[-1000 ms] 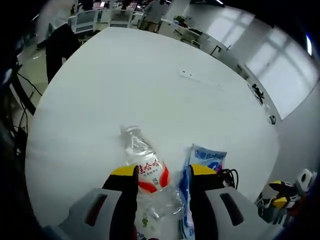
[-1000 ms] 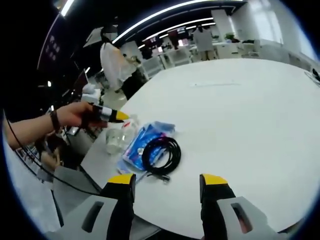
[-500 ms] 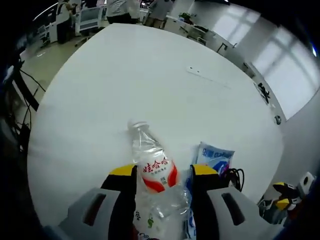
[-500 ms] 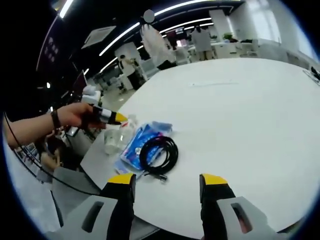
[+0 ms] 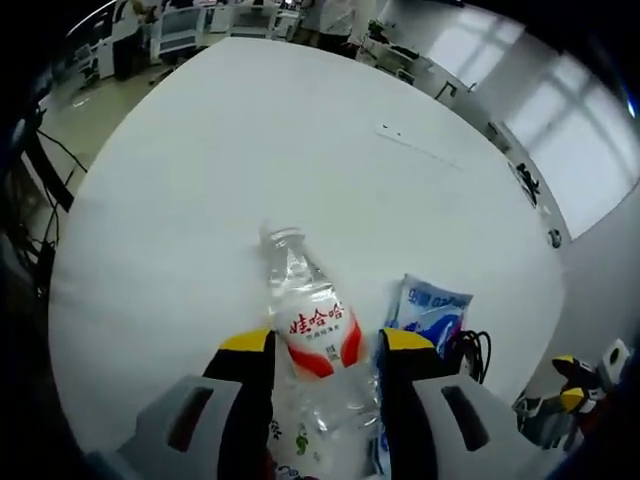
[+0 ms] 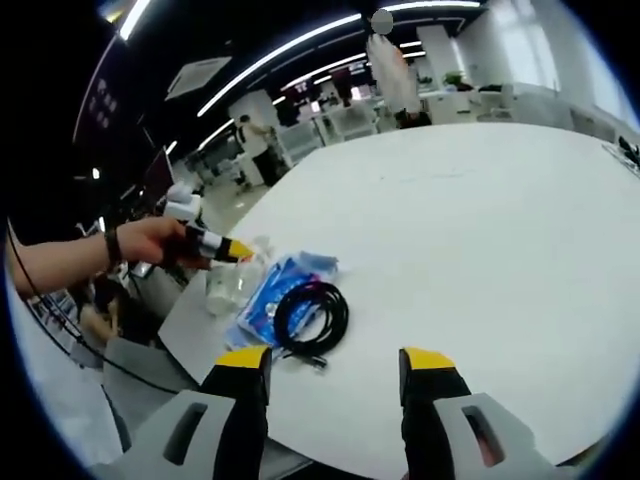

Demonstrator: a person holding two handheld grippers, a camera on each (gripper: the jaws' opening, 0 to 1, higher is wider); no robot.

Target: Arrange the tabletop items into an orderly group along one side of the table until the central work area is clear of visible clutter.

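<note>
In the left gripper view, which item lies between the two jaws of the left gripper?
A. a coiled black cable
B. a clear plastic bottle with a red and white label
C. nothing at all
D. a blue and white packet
B: the clear plastic bottle lies between the jaws of the left gripper, while the blue and white packet lies beside its right jaw.

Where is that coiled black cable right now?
In the right gripper view, the coiled black cable lies on the blue-and-white packet near the white table's left edge.

Bright, evenly lit frames; edges bend, background softly blurred.
</note>
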